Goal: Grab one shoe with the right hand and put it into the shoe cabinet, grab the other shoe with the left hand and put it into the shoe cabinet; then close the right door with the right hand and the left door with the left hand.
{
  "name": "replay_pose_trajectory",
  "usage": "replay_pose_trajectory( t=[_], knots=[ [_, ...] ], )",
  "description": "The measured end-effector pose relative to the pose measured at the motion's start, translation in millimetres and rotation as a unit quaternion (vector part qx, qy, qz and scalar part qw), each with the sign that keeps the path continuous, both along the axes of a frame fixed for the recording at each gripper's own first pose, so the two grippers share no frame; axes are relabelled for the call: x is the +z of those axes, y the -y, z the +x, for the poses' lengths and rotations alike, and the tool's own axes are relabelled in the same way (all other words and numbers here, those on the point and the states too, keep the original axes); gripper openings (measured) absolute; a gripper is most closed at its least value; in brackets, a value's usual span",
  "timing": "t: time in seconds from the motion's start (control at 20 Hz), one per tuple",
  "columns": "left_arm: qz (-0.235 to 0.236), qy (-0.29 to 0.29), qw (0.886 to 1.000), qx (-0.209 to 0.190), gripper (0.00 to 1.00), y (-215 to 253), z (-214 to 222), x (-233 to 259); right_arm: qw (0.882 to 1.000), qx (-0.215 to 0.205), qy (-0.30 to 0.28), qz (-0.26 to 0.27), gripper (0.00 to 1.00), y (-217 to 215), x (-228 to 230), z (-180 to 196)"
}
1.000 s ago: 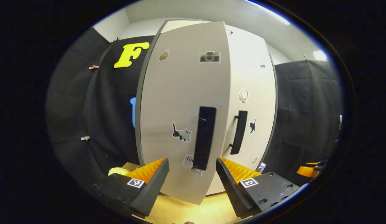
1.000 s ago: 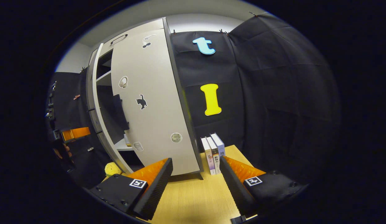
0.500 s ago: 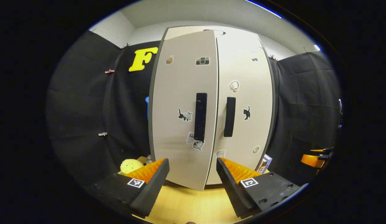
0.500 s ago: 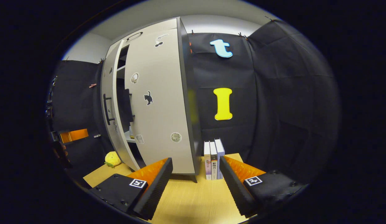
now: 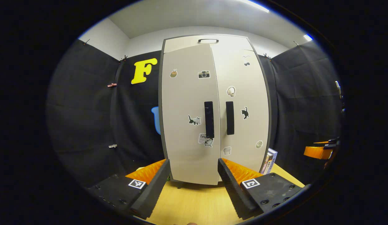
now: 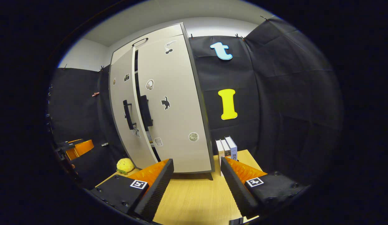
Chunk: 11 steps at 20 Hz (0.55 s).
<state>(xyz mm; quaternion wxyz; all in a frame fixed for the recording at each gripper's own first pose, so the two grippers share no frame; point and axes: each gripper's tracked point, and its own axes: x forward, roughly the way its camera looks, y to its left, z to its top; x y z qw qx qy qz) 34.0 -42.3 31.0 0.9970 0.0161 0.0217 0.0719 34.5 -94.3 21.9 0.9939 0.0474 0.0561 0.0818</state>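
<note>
The pale shoe cabinet (image 5: 212, 47) stands on the wooden table, its inside hidden by the doors. In the left gripper view the left door (image 5: 184, 125) and right door (image 5: 247, 131) look almost flush, their dark handles (image 5: 209, 119) side by side. In the right gripper view the left door (image 6: 120, 125) stands a slit ajar from the right door (image 6: 175, 118). My left gripper (image 5: 193, 162) is open and empty, a short way back from the doors. My right gripper (image 6: 197, 164) is open and empty too, off the cabinet's right front corner.
Three upright books (image 6: 227, 149) stand against the cabinet's right side. A yellow plush toy (image 6: 125, 165) lies by its left front corner. The right gripper (image 5: 320, 151) hangs at the far right, the left gripper (image 6: 76, 147) at the far left. Black cloth walls surround the table (image 6: 194, 197).
The left door has swung from well open to almost shut. My left gripper has drawn back from the cabinet. The right gripper has backed off slightly.
</note>
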Motion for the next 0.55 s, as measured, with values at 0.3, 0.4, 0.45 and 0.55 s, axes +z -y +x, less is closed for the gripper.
replay_pose_trajectory(
  t=[0.3, 0.4, 0.45, 0.55],
  knots=[
    [0.001, 0.007, 1.0, -0.013, 0.95, -18, -28, -5, 1.0, -0.026, 0.004, 0.001, 1.0, -20, -4, -43],
    [-0.002, 0.004, 1.0, -0.017, 0.95, -21, -41, -15, 1.0, -0.027, 0.001, 0.0, 0.98, -28, -10, -55],
    [-0.009, 0.003, 1.0, -0.023, 0.95, -21, -44, -20, 1.0, -0.027, 0.001, 0.001, 0.98, -32, -11, -62],
    [-0.017, -0.001, 0.999, -0.03, 0.95, -24, -51, -31, 0.999, -0.032, 0.003, -0.004, 0.98, -34, -13, -74]
  ],
)
